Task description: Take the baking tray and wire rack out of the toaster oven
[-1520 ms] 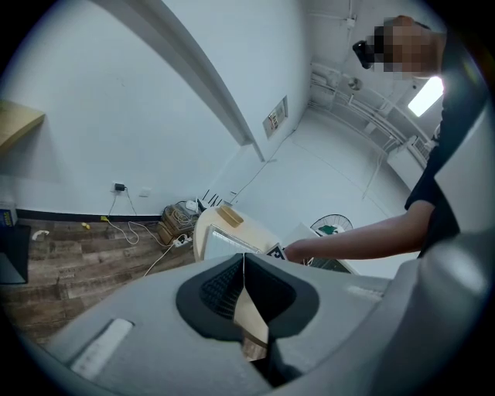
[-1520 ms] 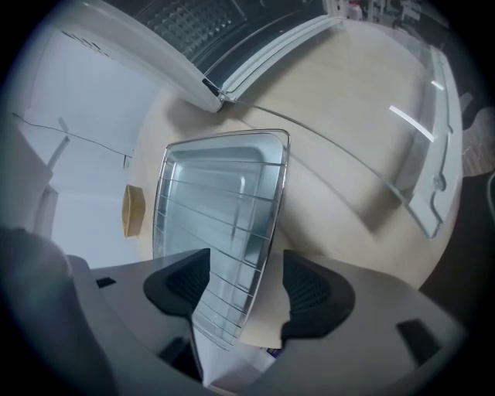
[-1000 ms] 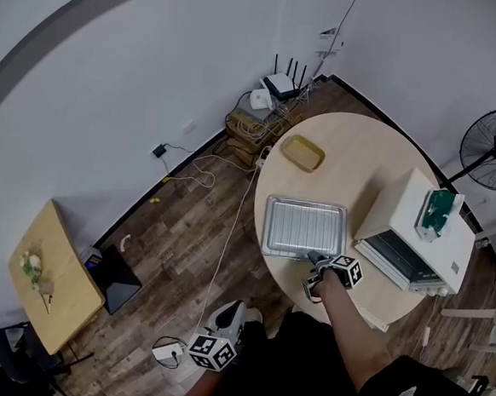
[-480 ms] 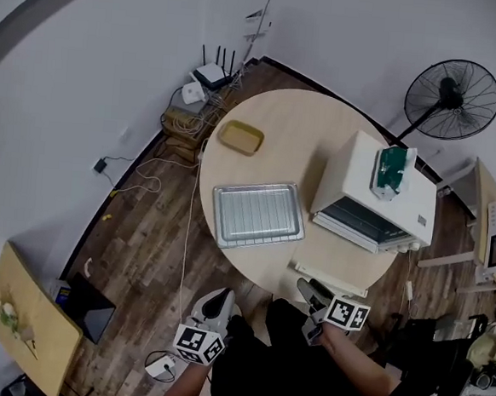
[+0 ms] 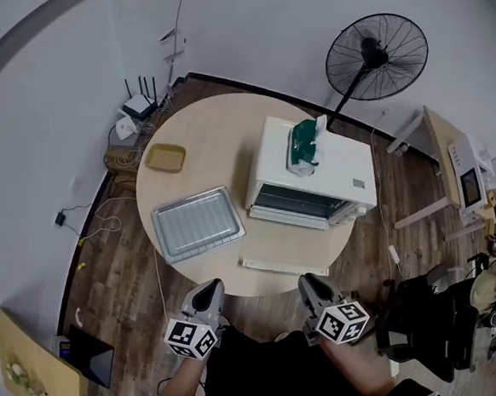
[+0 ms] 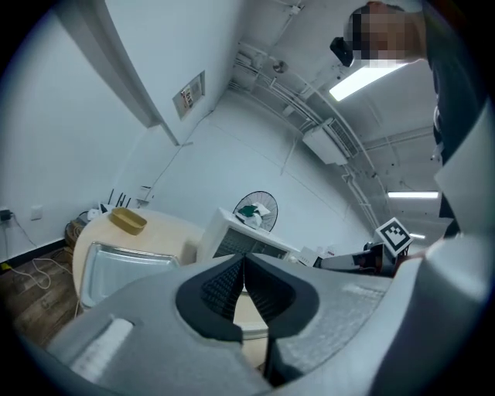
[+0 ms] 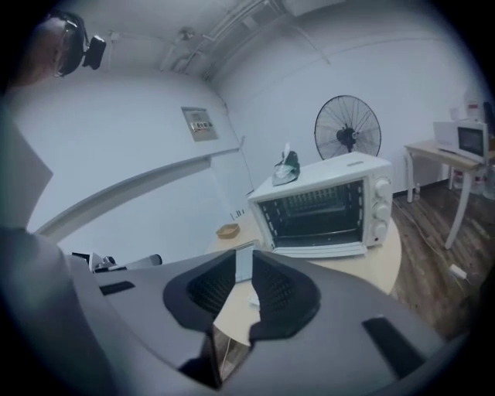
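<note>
I'm backing away, left gripper (image 5: 211, 286) closed empty, right gripper (image 5: 310, 284) just closing empty to a slit, baking tray (image 5: 197, 223) already lying outside toaster oven (image 5: 314, 174).

- You're in a bare lab-like test room, not a home: white walls, plank floor (image 5: 119, 255), exposed ceiling pipes (image 6: 298, 112), strip lights (image 6: 365, 76).
- A router (image 5: 137, 107) lies among loose cables, far left.
- Only a toaster oven (image 5: 336, 170) and a microwave (image 5: 470, 172) suggest a kitchen.
</note>
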Tool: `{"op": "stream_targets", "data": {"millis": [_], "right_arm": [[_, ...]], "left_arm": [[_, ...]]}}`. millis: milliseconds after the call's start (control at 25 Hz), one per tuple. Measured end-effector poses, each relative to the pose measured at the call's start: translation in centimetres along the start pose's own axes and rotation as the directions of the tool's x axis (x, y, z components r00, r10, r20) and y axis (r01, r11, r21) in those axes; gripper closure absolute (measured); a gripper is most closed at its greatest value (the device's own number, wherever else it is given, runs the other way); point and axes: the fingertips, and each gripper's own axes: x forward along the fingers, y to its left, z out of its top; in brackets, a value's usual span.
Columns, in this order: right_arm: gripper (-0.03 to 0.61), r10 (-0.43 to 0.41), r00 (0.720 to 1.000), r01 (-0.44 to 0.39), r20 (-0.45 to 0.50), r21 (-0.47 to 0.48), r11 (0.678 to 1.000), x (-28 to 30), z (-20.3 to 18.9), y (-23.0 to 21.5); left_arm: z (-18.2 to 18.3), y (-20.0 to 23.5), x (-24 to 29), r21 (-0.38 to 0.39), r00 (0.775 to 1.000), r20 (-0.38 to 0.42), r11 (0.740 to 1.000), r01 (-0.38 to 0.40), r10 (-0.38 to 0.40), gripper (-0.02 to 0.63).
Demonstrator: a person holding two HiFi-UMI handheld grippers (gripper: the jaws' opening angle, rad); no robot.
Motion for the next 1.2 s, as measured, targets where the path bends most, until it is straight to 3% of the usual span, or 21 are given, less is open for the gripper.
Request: {"op": "stream_targets", "data": {"millis": [120,440,760,1200], "right_arm": [[0.577,-0.090,0.994,0.091,0.057,-0.014,0.996,-3.8,1.4,-4.3],[0.575,-0.195,0.957,0.201,0.214,-0.004,0.980,-13.9,5.1,-13.7],[0.575,-0.193,0.941,0.237,0.277,-0.137,0.962,-20.6,7.6,-18.1],[0.575,-0.163,0.934,0.235,0.318,-0.204,0.950,-27.2,7.8,-20.4]], "left_arm": [[0.5,-4.0,2.7,0.053,0.999,0.003,0.997,0.051,-0.052,0.595],[1.1,-13.7,7.9,0.098,0.998,0.038,0.994,0.042,-0.046,0.596],[0.3,-23.0,9.6,0.206,0.995,0.034,0.975,0.080,-0.089,0.595],[-2.2,-27.3,7.5,0.248,0.999,0.054,0.969,-0.007,-0.007,0.595]]}}
